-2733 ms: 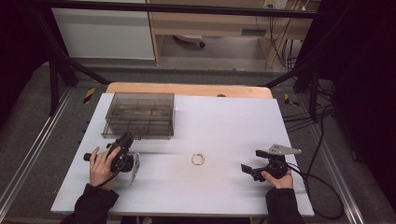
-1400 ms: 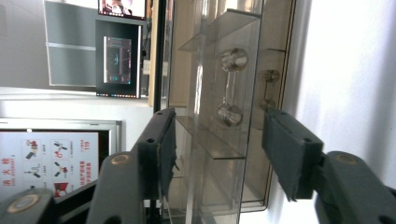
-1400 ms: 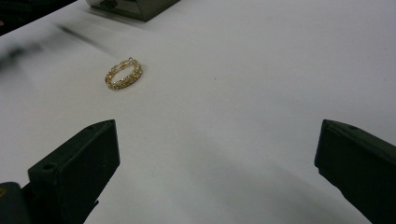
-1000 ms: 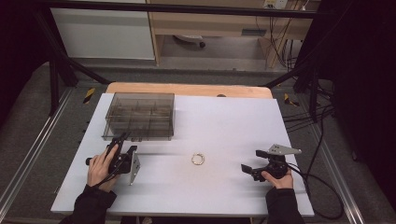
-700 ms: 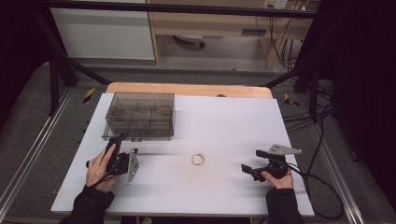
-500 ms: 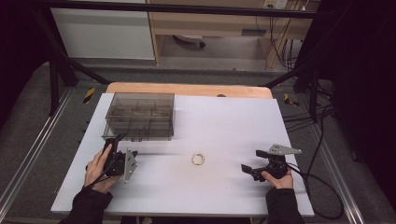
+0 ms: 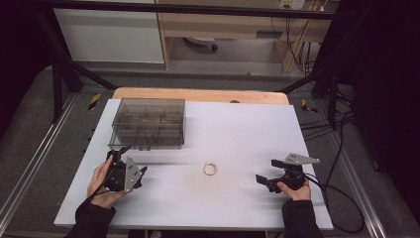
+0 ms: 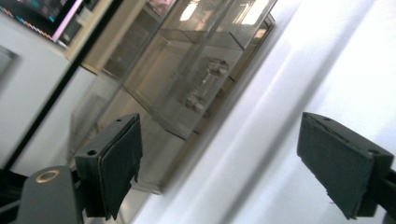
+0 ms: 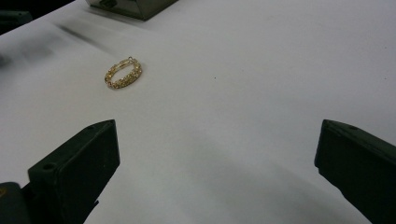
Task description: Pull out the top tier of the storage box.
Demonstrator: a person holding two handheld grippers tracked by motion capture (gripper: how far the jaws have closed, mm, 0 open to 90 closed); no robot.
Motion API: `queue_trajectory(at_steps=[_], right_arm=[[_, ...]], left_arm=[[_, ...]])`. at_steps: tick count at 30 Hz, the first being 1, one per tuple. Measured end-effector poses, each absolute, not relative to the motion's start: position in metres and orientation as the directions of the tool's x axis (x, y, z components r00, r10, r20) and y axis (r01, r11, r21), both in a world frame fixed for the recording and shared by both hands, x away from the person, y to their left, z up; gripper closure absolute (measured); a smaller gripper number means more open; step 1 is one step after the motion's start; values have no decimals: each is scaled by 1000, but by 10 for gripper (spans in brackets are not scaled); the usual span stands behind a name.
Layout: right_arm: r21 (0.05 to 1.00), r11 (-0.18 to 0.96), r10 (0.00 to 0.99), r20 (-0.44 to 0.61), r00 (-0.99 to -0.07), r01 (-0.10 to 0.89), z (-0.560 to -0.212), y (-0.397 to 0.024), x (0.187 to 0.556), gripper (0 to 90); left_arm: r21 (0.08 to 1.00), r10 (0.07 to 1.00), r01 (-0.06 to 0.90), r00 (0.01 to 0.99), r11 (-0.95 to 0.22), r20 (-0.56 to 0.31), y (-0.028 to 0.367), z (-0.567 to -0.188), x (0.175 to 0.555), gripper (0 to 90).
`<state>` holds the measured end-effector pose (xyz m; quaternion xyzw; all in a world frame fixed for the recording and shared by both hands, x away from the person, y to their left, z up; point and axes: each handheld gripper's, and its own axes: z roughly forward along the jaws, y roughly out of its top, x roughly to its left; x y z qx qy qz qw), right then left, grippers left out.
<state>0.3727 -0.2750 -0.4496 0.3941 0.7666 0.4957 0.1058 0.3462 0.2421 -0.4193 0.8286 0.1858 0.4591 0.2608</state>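
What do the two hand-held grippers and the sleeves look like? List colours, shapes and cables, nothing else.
The left gripper and right gripper are black, and each carries a grey three-cornered plate on top. The fingers are flat, rectangular black pads on black brackets with small round holes. A black cable trails from the right gripper. Both forearms wear dark sleeves.

High view: fixed above the near edge, facing forward and down, taking in the whole white table [image 7: 247, 124]. Left gripper view: low and close, tilted, facing the clear compartment box [image 8: 187, 79], upper left in the high view. Right gripper view: low over the tabletop, facing the gold bracelet [image 9: 123, 73], mid-frame in the high view.
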Motion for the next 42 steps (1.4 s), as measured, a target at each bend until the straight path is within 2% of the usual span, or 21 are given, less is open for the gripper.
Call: queue_trajectory(at_steps=[5,10,15,22,29,42], right_arm=[[842,199,709,229,-666,502,-450,-275,373,7],[842,199,709,230,-667,502,-450,-275,373,7],[842,204,709,225,-668,500,-450,-275,373,7],[837,211,712,222,-666,504,-451,-274,373,7],[834,221,713,217,-667,506,-451,-270,374,7],[831,229,720,206,-663,507,-445,-255,375,6]], left_arm=[[668,624,156,555,-728,551,245,-419,344,131],[696,663,211,576,-686,478,248,-422,344,100],[755,725,277,591,-595,354,255,-425,343,80],[775,751,334,607,-536,258,261,-431,342,70],[803,791,415,602,-428,111,275,-434,344,49],[785,779,487,628,-382,-11,278,-441,347,35]])
